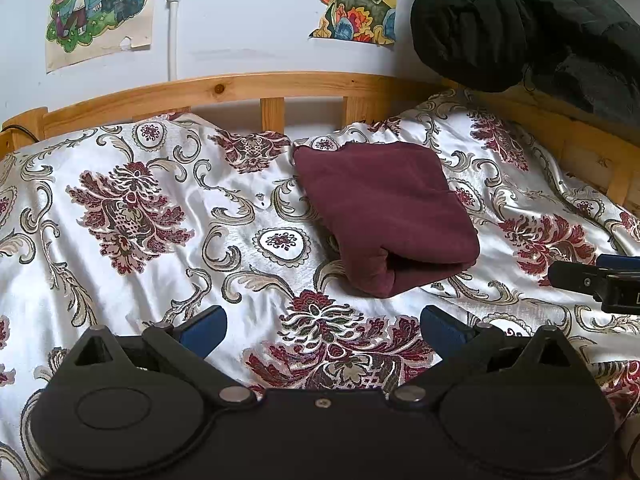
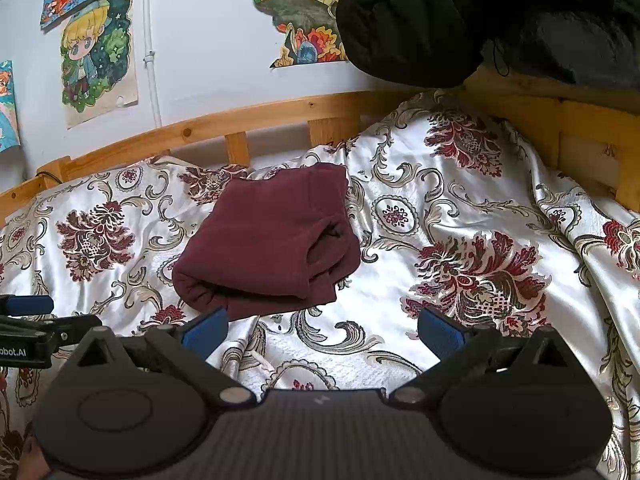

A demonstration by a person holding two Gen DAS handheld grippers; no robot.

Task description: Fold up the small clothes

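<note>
Both tools stand released, blue-padded fingers spread wide with nothing between them. From the left wrist view, the left tool (image 1: 323, 330) hovers over the shiny white bedspread with dark red and grey floral scrollwork (image 1: 120, 240), its black body filling the near edge of the picture. The right tool (image 2: 323, 330) hangs in the same way over the bedspread (image 2: 460, 208) in its own view; its blue-tipped black end also shows at the right edge of the left wrist view (image 1: 612, 276), apart from the cloth.

A folded dark maroon fleece garment (image 1: 384, 216) lies flat on the bedspread, beyond the left tool's fingers and slightly to the right of centre, touching neither tool. Its near end shows a rolled fold with a layered opening. In the right wrist view the garment (image 2: 272, 240) sits to the left of centre, its near corner just beyond the left blue finger pad (image 2: 206, 330), though whether they touch cannot be told.

At the far side runs a pine bed rail with short upright slats (image 1: 240, 86). Behind it, a pale wall carries colourful cartoon drawings on paper (image 1: 100, 8). A black quilted padded bundle (image 1: 520, 20) rests on the far right of the frame.
</note>
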